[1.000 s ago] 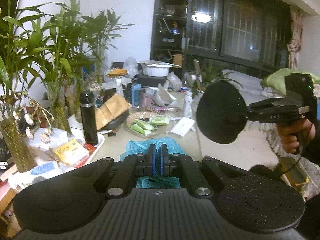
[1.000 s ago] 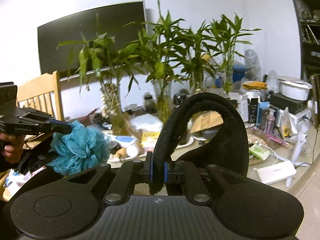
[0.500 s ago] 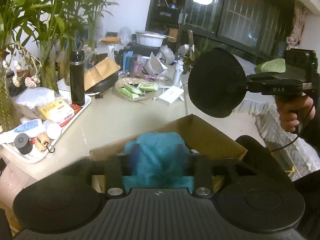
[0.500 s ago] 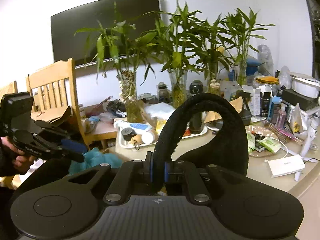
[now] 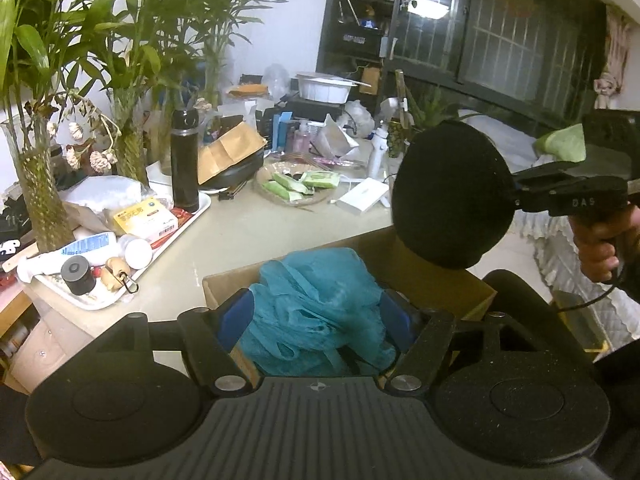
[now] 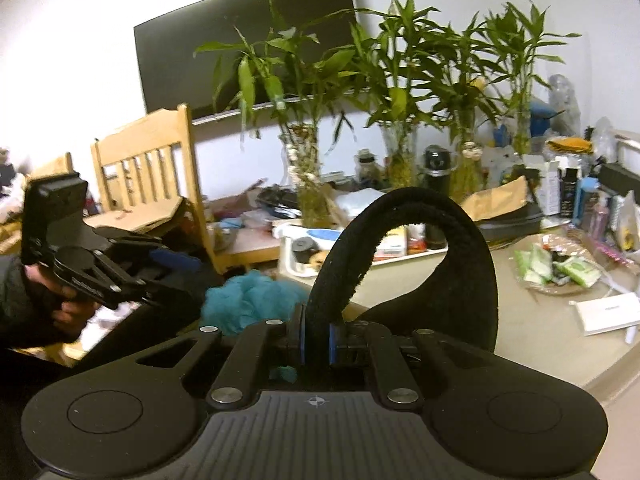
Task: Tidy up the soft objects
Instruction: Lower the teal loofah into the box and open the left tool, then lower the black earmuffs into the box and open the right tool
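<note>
Left gripper [image 5: 316, 316], tongs apart, partly hides teal mesh bath pouf [image 5: 316, 304] in brown cardboard box [image 5: 432, 280]; right gripper [image 6: 315, 338] clamps folded black fabric pad [image 6: 412, 264].

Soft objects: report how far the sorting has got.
Done: the teal bath pouf sits in the cardboard box, between the open left hand-held gripper. In hand: the right hand-held gripper grips the black pad. Left: boxing that pad.
</note>
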### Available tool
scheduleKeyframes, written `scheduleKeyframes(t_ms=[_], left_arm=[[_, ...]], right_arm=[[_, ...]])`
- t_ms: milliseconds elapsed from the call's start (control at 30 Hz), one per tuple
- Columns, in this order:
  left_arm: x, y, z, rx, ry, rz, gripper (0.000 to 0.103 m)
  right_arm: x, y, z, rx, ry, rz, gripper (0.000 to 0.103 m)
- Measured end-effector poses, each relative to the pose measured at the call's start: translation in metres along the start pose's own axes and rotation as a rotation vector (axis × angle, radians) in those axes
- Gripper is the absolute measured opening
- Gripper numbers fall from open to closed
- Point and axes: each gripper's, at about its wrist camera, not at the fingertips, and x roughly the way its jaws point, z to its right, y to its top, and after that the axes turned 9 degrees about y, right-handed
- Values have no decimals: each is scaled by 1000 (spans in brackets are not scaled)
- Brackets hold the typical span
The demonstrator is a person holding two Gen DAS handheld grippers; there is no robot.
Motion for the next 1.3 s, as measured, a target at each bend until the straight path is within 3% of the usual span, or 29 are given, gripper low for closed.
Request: scheduleKeyframes(t_ms=[333, 367, 400, 467, 600, 667, 1133, 1300], left_arm=[[2, 3, 4, -19, 46, -36, 69], [2, 4, 4, -21, 56, -45, 69], [3, 5, 5, -24, 68, -56, 69], [5, 6, 6, -26, 91, -79, 69], [4, 6, 8, -17, 112, -102, 69], [4, 6, 8, -18, 121, -113, 69], [-6, 7, 17, -39, 218, -149, 70], [-17, 3, 24, -59, 259, -147, 82]], right_arm=[[1, 8, -11, 22, 112, -23, 15], [6, 6, -7, 44, 114, -50, 26], [10, 1, -2, 67, 102, -81, 52], [17, -11, 6, 101, 56, -123, 83], [14, -22, 7, 114, 13, -123, 99], [9, -23, 6, 102, -11, -109, 103], [1, -30, -8, 88, -188, -83, 103], [3, -37, -25, 65, -249, -100, 103]])
